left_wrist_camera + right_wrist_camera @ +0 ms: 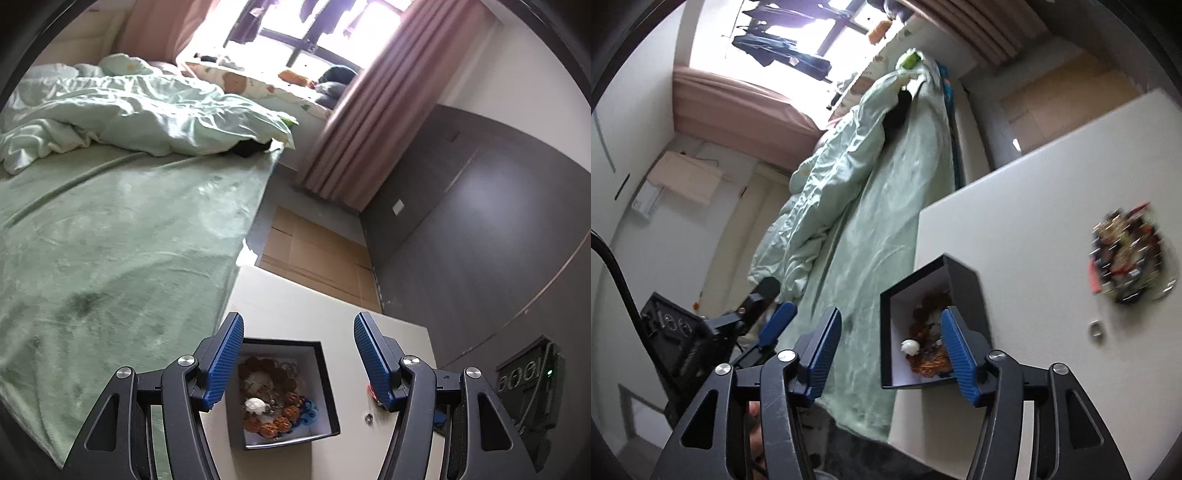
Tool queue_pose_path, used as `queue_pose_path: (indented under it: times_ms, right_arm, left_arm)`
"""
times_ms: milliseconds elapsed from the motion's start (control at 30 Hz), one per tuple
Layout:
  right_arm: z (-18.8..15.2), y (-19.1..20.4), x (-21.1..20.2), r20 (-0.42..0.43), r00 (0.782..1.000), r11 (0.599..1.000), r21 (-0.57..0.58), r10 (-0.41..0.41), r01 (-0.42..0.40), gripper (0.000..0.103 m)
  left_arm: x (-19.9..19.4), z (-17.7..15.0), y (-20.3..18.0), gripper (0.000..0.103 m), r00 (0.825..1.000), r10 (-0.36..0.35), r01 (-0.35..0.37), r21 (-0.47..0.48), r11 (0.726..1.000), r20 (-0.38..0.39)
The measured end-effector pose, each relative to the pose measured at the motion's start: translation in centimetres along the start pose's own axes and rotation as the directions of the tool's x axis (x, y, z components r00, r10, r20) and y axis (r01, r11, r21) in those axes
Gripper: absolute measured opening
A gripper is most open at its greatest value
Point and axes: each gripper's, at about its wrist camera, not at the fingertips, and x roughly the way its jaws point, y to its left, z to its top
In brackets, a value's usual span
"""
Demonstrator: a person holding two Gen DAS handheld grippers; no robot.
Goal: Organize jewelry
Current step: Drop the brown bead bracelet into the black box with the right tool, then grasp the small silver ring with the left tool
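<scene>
Left wrist view: spread fingers [298, 356] straddle upright open-topped jewelry box [325, 387], touching nothing.

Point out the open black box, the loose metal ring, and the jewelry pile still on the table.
open black box [964, 280]: right wrist view, outer side wall.
loose metal ring [1096, 328]: right wrist view, its band.
jewelry pile [1126, 258]: right wrist view, middle.

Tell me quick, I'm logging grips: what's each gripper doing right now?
Left gripper: open, holding nothing, poised over the black box.
Right gripper: open, holding nothing, one finger in front of the box.
</scene>
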Motion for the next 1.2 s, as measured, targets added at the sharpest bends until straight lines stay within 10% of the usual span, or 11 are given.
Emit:
queue_pose_path:
  times_ms: [800,1200]
  right_arm:
    - [0.4,-7.8,-9.4,0.078,0.953,0.94,0.202,-0.294,0.274,0.075]
    - [0.4,-9.3,-13.4,0.146,0.925,0.917,0.254,-0.351,0.308,0.075]
  left_arm:
    - [5.6,-5.6,-9.4,0.063,0.973,-0.039,0.111,0.313,0.943,-0.229]
    - [10.3,-9.7,-12.7,0.046,0.917,0.015,0.176,0.439,0.881,-0.398]
